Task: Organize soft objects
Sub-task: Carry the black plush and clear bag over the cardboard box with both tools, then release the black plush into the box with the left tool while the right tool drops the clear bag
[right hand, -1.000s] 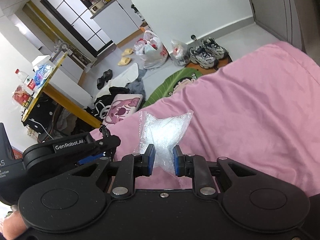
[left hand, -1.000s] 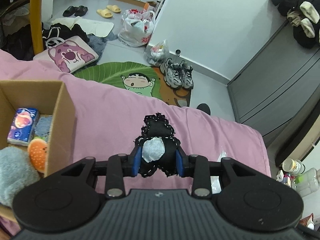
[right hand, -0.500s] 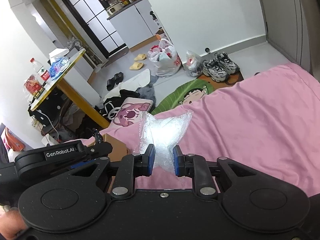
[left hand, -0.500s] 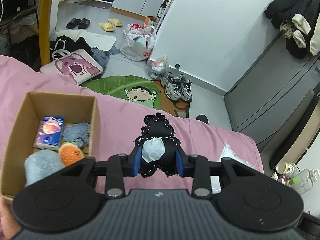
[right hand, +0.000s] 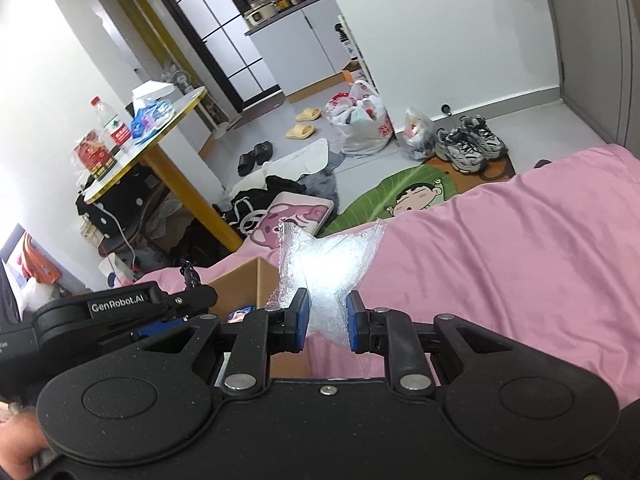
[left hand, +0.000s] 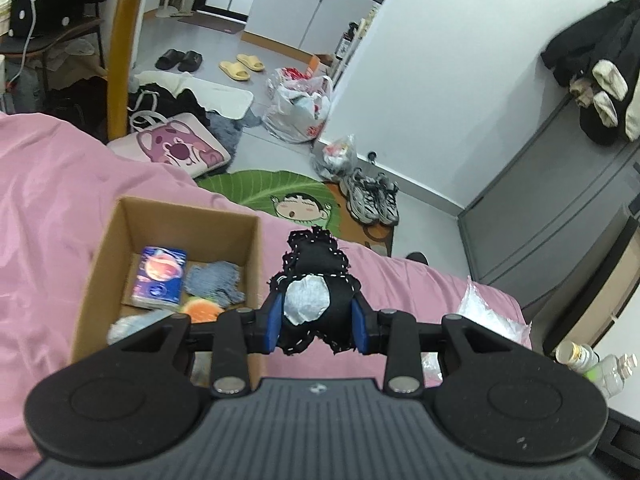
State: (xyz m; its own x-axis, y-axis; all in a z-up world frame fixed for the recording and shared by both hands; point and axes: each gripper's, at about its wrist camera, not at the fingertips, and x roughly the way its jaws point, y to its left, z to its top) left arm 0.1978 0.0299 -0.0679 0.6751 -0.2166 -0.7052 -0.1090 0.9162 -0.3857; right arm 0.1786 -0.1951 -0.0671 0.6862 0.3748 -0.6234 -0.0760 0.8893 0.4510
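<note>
Pink bedding (left hand: 60, 208) covers the bed, where an open cardboard box (left hand: 256, 248) sits holding a tissue pack (left hand: 160, 276), a grey cloth (left hand: 214, 282) and other soft bits. Just right of the box, the left tongs (left hand: 316, 320) pinch a black plush (left hand: 316, 264). The right tongs (right hand: 326, 322) pinch a clear bag (right hand: 328, 264) above the bedding.

white lettering "genrobot.ai" runs along the side of the black left gripper (right hand: 195, 280), seen from the right wrist camera. print on the bottles, bags and packets is too small to read.
</note>
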